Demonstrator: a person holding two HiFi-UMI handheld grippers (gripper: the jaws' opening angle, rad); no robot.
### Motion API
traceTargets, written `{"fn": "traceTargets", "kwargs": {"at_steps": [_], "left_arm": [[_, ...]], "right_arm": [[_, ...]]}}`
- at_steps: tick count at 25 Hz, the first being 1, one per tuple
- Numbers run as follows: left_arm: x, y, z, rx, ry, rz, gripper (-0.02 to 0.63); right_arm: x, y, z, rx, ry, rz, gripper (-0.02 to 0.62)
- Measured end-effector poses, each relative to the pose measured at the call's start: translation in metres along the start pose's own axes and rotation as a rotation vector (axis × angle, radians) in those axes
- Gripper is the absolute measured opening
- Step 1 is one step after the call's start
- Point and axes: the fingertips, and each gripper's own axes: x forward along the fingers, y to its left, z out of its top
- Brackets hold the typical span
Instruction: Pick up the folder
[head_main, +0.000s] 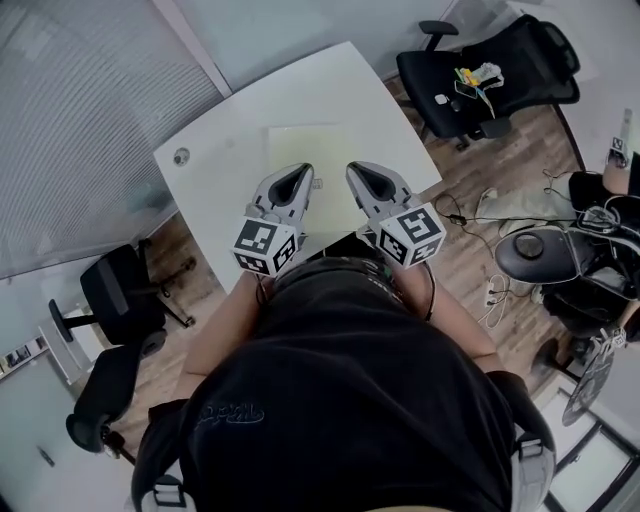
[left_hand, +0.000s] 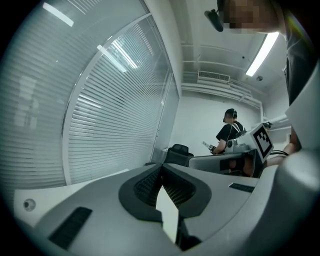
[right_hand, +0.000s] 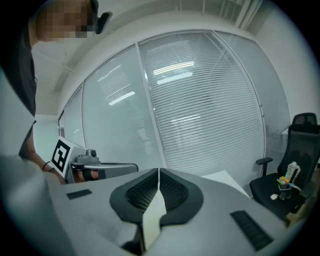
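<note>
A pale yellow-green folder (head_main: 305, 148) lies flat on the white table (head_main: 225, 185). Both grippers hover side by side over its near edge, pointing away from me. My left gripper (head_main: 293, 178) is over the folder's near left part, and my right gripper (head_main: 372, 180) is just past its near right corner. In the left gripper view the jaws of the left gripper (left_hand: 161, 172) are pressed together, with only a pale sliver showing below the pads. The right gripper (right_hand: 158, 175) is shut the same way in its own view. Neither grips anything that I can see.
A round grommet (head_main: 181, 156) sits in the table's left part. A black office chair (head_main: 480, 70) with small items on its seat stands at the back right, another chair (head_main: 120, 295) at the left. Cables (head_main: 490, 215) lie on the wooden floor. Glass walls with blinds (head_main: 80, 130) run along the left.
</note>
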Motion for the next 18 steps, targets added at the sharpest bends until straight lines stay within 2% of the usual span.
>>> {"fn": "traceTargets", "kwargs": {"at_steps": [5,10,15,18], "left_arm": [[0.023,0.038,-0.031,-0.025,0.091,0.057,0.015],[0.031,0.054,-0.059,-0.06,0.167,0.051,0.015],[0.038,0.077,-0.092,-0.154,0.231,0.077,0.015],[0.041,0.09,-0.115,-0.179,0.282,0.097,0.025]], "right_arm": [[0.019,-0.034,-0.028,0.06,0.063,0.004,0.02],[0.035,-0.051,-0.059,0.142,0.129,0.007,0.02],[0.053,-0.064,-0.084,0.191,0.185,0.009,0.021],[0.061,-0.073,-0.105,0.212,0.231,0.005,0.03]]}}
